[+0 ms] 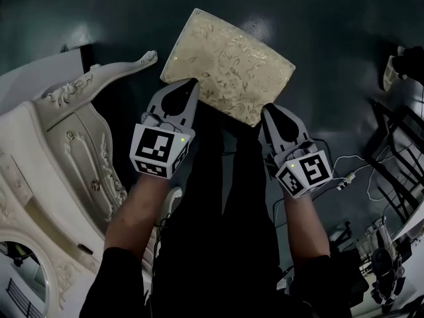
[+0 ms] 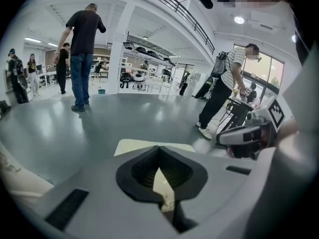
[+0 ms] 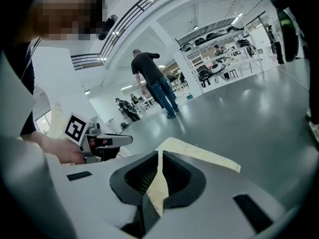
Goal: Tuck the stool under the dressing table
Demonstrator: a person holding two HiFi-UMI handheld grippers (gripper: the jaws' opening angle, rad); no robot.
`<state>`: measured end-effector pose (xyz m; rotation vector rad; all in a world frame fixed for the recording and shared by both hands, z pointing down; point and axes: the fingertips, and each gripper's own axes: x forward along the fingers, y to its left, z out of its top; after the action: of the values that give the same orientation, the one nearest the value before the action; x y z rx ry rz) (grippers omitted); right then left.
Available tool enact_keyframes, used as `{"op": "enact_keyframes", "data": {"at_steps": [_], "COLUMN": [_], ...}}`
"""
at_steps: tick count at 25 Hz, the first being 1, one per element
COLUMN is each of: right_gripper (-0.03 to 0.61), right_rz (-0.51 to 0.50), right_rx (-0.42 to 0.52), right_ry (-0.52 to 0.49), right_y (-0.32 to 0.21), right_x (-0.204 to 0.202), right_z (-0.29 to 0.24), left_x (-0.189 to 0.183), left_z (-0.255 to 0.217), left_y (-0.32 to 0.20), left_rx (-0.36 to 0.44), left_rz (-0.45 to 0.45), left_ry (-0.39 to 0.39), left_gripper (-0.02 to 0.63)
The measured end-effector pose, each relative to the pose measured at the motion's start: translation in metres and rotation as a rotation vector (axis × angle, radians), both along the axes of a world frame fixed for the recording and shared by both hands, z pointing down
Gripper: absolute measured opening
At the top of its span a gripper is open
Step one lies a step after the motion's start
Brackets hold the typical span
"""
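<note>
Stool (image 1: pixel 228 65) sits out on the dark floor (image 1: pixel 318 18), near the dressing table (image 1: pixel 59 151) but not under it; the job looks hardly begun; left gripper (image 1: pixel 188 85) and right gripper (image 1: pixel 267 110) hang over its near edge, both pinched tight with nothing inside; all the pushing is left, I think.

the dark floor (image 1: pixel 318 25) bears the cushioned stool (image 1: pixel 228 65), the dressing table (image 1: pixel 40 151) and cables (image 1: pixel 354 167).
</note>
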<state>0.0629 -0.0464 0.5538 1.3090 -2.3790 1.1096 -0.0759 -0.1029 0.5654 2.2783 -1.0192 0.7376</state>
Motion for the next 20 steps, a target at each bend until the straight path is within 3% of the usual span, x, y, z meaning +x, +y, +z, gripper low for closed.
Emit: {"op": "enact_keyframes", "data": {"at_steps": [7,8,10,14,16,20], "right_gripper": [0.025,0.035,0.154,0.243,0.301,0.358], "right_rz": [-0.012,-0.011,-0.006,0.015,0.023,0.071], "right_rx": [-0.043,-0.056,-0.1,-0.17,-0.176,-0.212], "right_ry": [0.034,0.033,0.022,0.046,0.109,0.183], "right_y": [-0.003,-0.003,-0.001,0.004,0.007,0.01], "right_x": [-0.003,-0.004,-0.004,0.001,0.006,0.018], "right_z": [0.041,0.048,0.062,0.086,0.095,0.114], "left_x": [-0.008,-0.008,-0.008,-0.013,-0.017,-0.027], "left_z": [0.048,0.054,0.064,0.081,0.091,0.111], "left_y": [0.003,0.003,0.003,-0.002,-0.003,-0.008], "left_rx": [-0.05,-0.062,-0.086,-0.116,-0.137,-0.177], "left_rz": [0.016,0.021,0.026,0.038,0.055,0.069], "left_ry": [-0.033,-0.031,-0.031,-0.051,-0.071,-0.114], "left_gripper": [0.013,0.057,0.164,0.204,0.315,0.4]}}
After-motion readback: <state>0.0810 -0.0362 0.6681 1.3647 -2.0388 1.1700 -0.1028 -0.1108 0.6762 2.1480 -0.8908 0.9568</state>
